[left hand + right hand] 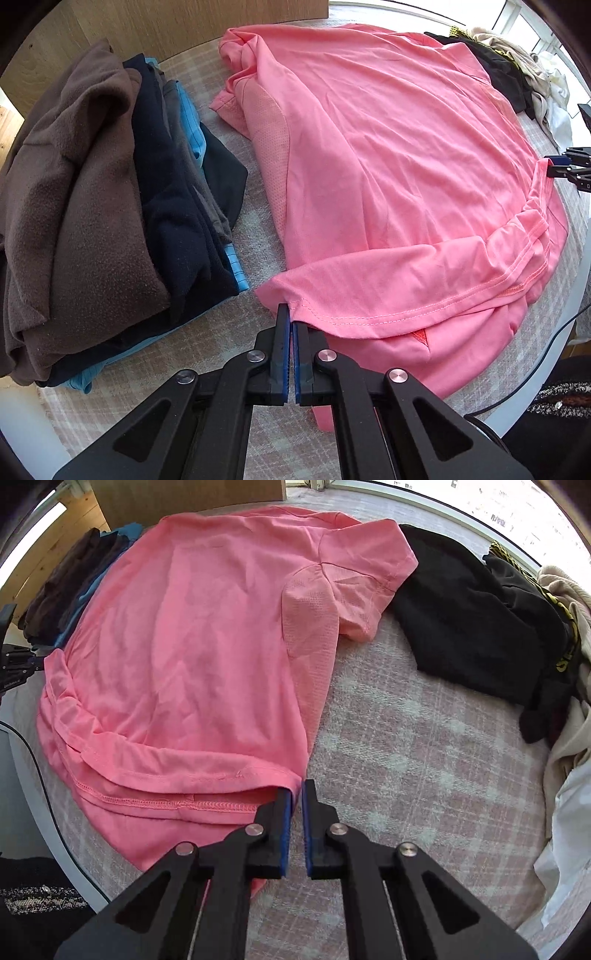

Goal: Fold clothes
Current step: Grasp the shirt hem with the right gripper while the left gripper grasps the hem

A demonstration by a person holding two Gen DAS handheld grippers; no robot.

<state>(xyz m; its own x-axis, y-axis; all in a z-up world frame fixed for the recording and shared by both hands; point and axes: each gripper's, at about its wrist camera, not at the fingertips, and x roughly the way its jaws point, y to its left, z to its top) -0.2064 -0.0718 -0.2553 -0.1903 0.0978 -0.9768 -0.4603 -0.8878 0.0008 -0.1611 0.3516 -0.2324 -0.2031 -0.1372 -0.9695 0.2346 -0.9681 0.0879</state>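
**Hem corners pinched — lift level, fold away**

Pink short-sleeved knit T-shirt [388,147] spread flat across the round counter under a pale checked cloth [424,757], sleeves at the far end, hem nearest. Left gripper [290,321], jaws nearly together, pinching one hem corner; right gripper [297,797], jaws a little apart, thin hem edge seemingly caught at the other. Hem bunched and doubled between them. Best raised together, kept taut and level, carried toward the collar — no dragging into the folded brown, navy and blue stack [110,203] or the loose black and cream heap [498,627].
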